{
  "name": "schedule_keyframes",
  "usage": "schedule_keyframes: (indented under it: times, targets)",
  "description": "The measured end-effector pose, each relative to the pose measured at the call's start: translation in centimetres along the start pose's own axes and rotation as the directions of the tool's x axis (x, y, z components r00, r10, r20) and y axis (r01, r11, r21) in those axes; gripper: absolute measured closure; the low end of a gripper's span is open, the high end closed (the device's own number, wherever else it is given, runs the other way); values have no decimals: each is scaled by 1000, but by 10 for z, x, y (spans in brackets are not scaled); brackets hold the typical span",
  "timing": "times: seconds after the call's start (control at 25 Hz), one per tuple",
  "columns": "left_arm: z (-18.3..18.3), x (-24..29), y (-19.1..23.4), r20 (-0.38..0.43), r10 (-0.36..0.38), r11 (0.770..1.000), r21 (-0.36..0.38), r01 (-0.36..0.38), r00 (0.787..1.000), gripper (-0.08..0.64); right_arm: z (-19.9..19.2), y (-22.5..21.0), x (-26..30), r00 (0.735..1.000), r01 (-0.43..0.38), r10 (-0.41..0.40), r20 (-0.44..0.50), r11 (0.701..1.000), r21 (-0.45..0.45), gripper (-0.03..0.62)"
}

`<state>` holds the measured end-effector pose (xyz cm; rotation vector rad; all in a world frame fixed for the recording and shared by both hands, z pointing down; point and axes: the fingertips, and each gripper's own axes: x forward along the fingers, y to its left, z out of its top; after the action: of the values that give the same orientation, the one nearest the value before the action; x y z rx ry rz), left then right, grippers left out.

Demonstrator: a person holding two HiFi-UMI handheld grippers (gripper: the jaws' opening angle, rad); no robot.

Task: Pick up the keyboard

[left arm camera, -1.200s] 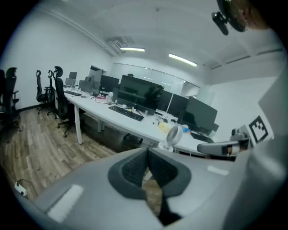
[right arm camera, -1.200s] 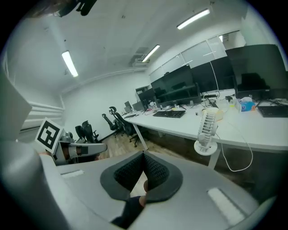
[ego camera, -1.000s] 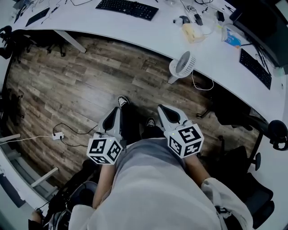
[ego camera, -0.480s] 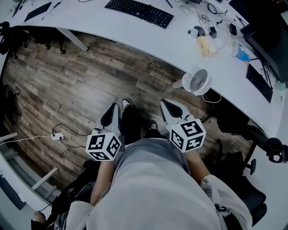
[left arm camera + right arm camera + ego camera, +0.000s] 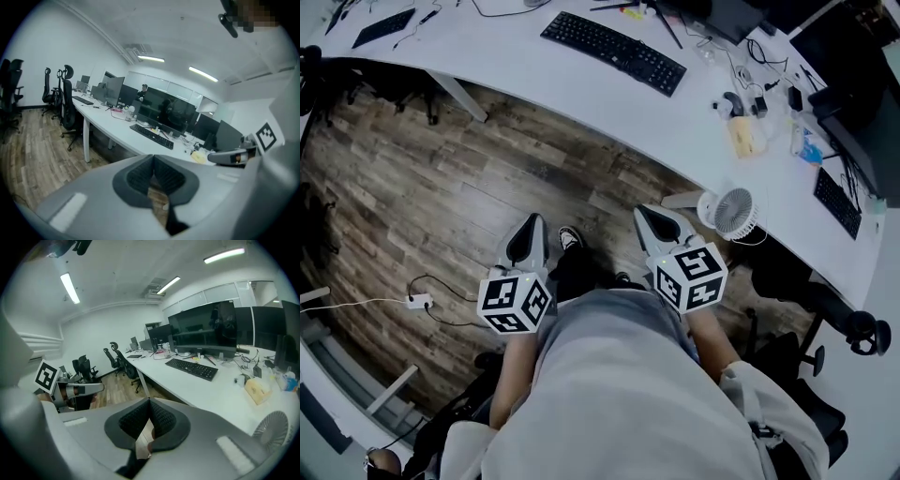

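A black keyboard (image 5: 614,52) lies on the long white desk (image 5: 534,75) at the top of the head view, far ahead of both grippers. It also shows in the left gripper view (image 5: 151,136) and in the right gripper view (image 5: 191,368), in front of dark monitors. My left gripper (image 5: 531,225) and right gripper (image 5: 643,214) hang side by side over the wooden floor, close to the person's body, pointing towards the desk. Each has its jaws together with nothing between them.
A white desk fan (image 5: 731,213) stands on the floor at the desk's edge, just right of my right gripper. A yellow box (image 5: 743,136), cables and a second keyboard (image 5: 837,202) lie on the desk's right part. Office chairs (image 5: 825,309) stand at right; a cable and plug (image 5: 417,301) lie on the floor at left.
Both grippers and the person have moved towards the desk. The keyboard and the fan have slid down and to the right in the head view. Jaws stay together.
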<state>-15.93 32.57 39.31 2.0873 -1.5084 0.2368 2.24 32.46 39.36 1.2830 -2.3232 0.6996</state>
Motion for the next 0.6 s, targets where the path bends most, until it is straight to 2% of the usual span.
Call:
schedule_keyframes:
  times: [0.28, 0.6]
  targets:
    - [42, 11, 42, 37, -32, 999, -20, 33, 999, 560, 43, 7, 33, 999, 43, -42, 23, 998, -45, 591]
    - [52, 37, 57, 21, -81, 995, -55, 82, 996, 560, 58, -7, 48, 993, 113, -112, 25, 992, -50, 591]
